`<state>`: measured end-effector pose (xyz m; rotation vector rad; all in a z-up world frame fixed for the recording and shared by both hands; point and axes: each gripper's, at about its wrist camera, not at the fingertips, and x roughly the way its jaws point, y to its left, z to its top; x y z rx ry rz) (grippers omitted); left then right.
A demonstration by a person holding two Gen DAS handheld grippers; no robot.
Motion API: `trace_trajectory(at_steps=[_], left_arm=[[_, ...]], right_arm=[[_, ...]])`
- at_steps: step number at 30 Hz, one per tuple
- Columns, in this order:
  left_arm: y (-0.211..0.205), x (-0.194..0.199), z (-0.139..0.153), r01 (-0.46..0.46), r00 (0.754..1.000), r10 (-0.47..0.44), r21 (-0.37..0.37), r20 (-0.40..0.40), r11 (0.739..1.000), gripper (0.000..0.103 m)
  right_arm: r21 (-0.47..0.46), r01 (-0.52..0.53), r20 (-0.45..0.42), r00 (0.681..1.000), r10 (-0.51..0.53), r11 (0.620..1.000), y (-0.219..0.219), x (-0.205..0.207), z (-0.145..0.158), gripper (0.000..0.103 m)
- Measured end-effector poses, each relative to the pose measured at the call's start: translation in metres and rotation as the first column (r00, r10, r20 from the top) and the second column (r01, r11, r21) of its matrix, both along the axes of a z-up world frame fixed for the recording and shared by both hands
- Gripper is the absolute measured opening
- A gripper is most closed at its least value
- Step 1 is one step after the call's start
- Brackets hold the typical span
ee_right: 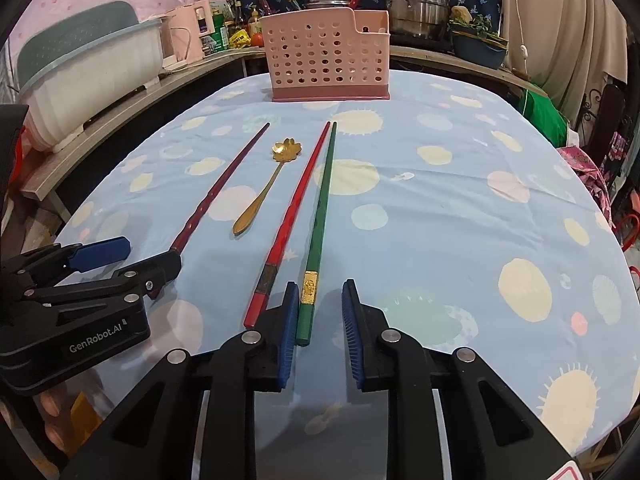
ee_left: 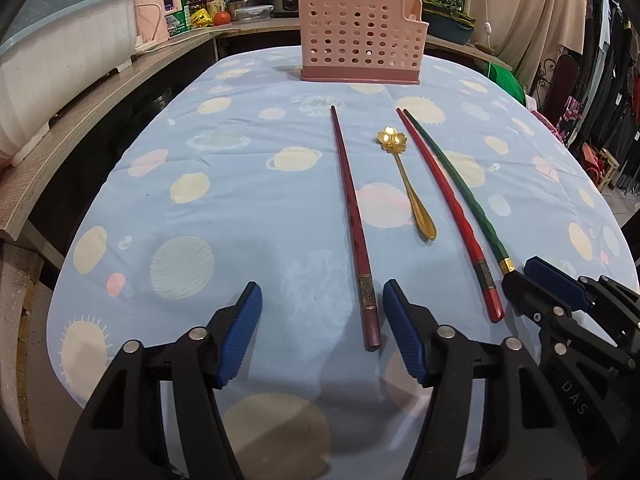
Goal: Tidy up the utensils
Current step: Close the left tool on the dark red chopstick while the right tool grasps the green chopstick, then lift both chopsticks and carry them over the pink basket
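On the left we had our left gripper (ee_left: 322, 320) with its jaws wide, straddling the thick end of the dark red chopstick (ee_left: 352, 216), which lay flat on the tabletop (ee_left: 240, 200) and pointed away toward the pink utensil basket (ee_left: 360, 40) at the far edge. Just right of that chopstick lay the gold spoon (ee_left: 404, 178), flower-shaped bowl toward the basket, handle toward us. Next came the bright red chopstick (ee_left: 448, 208) and the green chopstick (ee_left: 460, 184), nearly touching at their tips and spreading apart toward us. Our right gripper (ee_right: 320, 320) had its jaws fairly wide too, the inner pad just beside the butt of the green chopstick, not yet closed on it.

We judged the chopsticks light, stiff and smooth-lacquered, so likely to slip or roll between the pads; the thick squared end near the metal band seemed the surest place to pinch. The spoon looked thin and slick, lying low on the soft cloth, and best taken across its handle
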<state>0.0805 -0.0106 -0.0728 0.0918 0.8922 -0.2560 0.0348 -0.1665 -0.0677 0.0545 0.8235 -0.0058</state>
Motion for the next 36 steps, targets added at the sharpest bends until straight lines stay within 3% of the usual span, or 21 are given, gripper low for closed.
trace_trajectory(at_steps=[3,13,25,36], left_arm=[[-0.001,0.0,0.0,0.007,1.0,-0.007,-0.001,0.008,1.0,0.051],[-0.001,0.001,0.002,0.045,0.999,-0.046,-0.048,-0.011,0.998,0.008],[0.013,0.003,0.014,0.025,0.999,-0.029,-0.109,-0.036,0.994,0.007],[0.03,0.004,0.072,0.004,0.999,0.006,-0.196,0.052,0.981,0.007]], right_arm=[[0.001,-0.002,0.003,1.0,0.002,1.0,0.0,0.001,0.0,0.016],[0.008,-0.015,0.003,1.0,0.015,1.0,0.002,0.0,0.0,0.008],[0.065,0.011,0.03,0.999,-0.013,0.998,-0.01,-0.006,0.014,0.007],[0.089,0.036,0.163,0.985,-0.05,0.995,-0.031,-0.008,0.074,0.007]])
